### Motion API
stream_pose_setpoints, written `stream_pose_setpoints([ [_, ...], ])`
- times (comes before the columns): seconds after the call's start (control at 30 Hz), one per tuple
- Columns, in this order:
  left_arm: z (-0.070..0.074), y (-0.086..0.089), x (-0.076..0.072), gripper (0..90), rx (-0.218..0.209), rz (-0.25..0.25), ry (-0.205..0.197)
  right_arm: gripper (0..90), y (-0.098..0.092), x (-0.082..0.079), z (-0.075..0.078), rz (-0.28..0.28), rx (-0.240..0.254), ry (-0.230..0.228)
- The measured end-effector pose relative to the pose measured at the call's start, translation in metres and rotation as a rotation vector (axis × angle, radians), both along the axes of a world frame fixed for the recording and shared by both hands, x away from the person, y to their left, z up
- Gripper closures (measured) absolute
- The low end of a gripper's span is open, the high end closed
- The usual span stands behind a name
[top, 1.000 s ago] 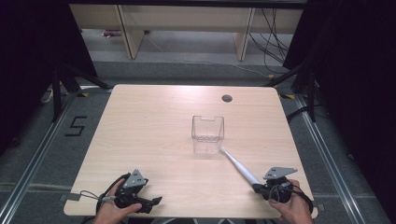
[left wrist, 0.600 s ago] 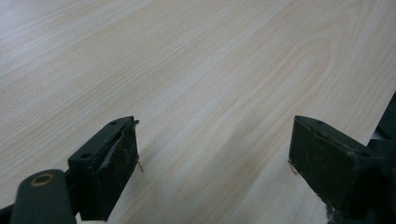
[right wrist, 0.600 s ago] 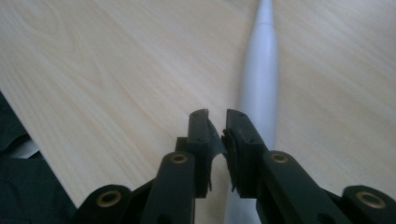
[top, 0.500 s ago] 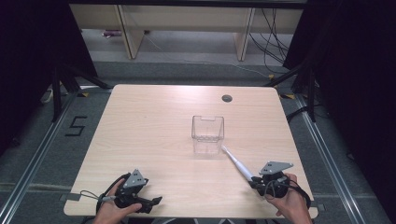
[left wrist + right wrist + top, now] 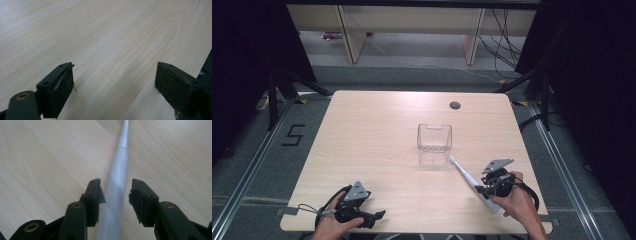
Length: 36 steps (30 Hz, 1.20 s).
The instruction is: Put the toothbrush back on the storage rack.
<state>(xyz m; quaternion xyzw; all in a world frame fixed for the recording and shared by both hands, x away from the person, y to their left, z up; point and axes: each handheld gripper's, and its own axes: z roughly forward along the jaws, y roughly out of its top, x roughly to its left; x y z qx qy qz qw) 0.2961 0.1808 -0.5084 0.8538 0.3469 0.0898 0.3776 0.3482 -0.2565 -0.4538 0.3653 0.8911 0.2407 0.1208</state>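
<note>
Lying flat on the table, the white electric toothbrush runs between the right gripper jaws, which have just been opening and stand clear of it. Beyond its tip sits a clear plastic box. The left gripper rests wide open over bare wood.

Pale wood-grain table with a matt, smooth top, your toothbrush in glossy white-and-grey plastic, clear plastic box — see-through, shiny, your jaw pads matt black, worn.
</note>
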Motion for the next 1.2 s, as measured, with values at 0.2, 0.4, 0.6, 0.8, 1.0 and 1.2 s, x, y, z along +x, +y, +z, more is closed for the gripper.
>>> stream_pose_setpoints([
  [0.2,0.000,-0.001,-0.001,14.9,-0.013,0.006,0.002,56.8,0.007,0.009,0.001,-0.006,-0.034,0.028],
  [0.4,0.000,-0.001,-0.001,14.9,-0.010,0.003,0.004,54.2,0.015,0.016,0.001,-0.007,-0.048,0.082],
  [0.6,0.000,0.000,0.000,14.9,-0.001,-0.002,0.004,53.8,0.022,0.024,-0.001,0.014,-0.069,0.102],
  [0.8,0.000,0.001,0.000,14.9,0.004,0.004,-0.006,52.5,0.026,0.032,0.000,0.008,-0.086,0.122],
  [1.0,0.000,-0.001,-0.001,14.9,-0.017,0.007,-0.001,52.5,0.029,0.036,0.002,-0.023,-0.112,0.140],
  [1.2,0.000,-0.001,-0.001,14.9,-0.018,0.006,0.000,52.0,0.033,0.041,-0.005,0.019,-0.143,0.159],
])
